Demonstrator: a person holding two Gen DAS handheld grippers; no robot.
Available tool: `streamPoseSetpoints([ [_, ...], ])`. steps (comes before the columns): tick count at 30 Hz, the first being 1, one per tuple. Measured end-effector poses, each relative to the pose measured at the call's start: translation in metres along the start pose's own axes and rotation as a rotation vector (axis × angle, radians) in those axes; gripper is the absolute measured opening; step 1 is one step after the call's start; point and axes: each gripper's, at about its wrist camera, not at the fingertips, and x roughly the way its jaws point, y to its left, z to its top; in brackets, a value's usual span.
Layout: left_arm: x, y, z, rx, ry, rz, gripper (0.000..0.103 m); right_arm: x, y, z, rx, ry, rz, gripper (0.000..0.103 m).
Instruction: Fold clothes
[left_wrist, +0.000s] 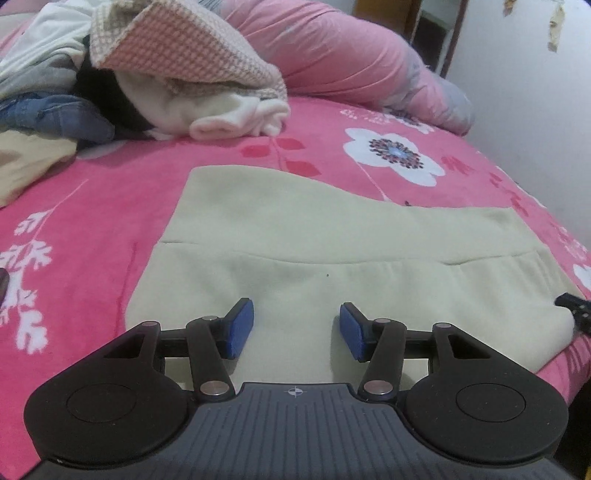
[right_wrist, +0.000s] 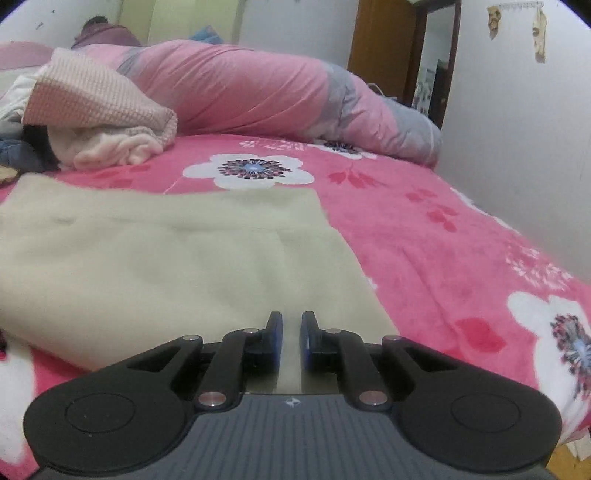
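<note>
A cream garment (left_wrist: 295, 236) lies flat on the pink flowered bed cover (left_wrist: 92, 206), with one folded layer over another and a seam across it. My left gripper (left_wrist: 296, 314) hovers over its near part, open, and only cloth shows below the gap between the blue pads. In the right wrist view the same garment (right_wrist: 166, 258) spreads to the left. My right gripper (right_wrist: 291, 325) sits over its near right corner. Its jaws are shut to a narrow slit and I see nothing pinched between them.
A pile of loose clothes (left_wrist: 147, 74) lies at the back left, with a pink knit on top and jeans (left_wrist: 48, 114) beside it. A rolled pink duvet (right_wrist: 240, 85) runs along the far side. A white wall (right_wrist: 517, 147) borders the bed on the right.
</note>
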Motion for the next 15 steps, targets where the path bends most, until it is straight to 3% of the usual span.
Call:
streamPoseSetpoints([
  [2, -0.001, -0.002, 0.001, -0.007, 0.007, 0.012, 0.052, -0.003, -0.009, 0.013, 0.053, -0.053, 0.034, 0.012],
  [5, 0.0, -0.004, -0.001, -0.004, 0.005, 0.031, 0.052, 0.005, -0.024, 0.03, 0.091, -0.13, -0.004, 0.019],
  [7, 0.0, -0.006, -0.003, -0.002, -0.002, 0.04, 0.052, 0.032, -0.034, 0.024, 0.123, -0.056, -0.036, 0.033],
  [9, -0.001, -0.005, -0.007, -0.008, -0.014, 0.039, 0.052, 0.056, -0.04, 0.009, 0.133, 0.064, -0.062, 0.034],
  [13, -0.004, -0.004, -0.008, -0.016, -0.02, 0.04, 0.052, 0.037, -0.036, 0.016, 0.169, 0.005, -0.102, 0.035],
  [15, -0.004, -0.004, -0.008, -0.023, -0.021, 0.039, 0.052, 0.021, -0.025, 0.024, 0.159, -0.065, -0.06, 0.035],
])
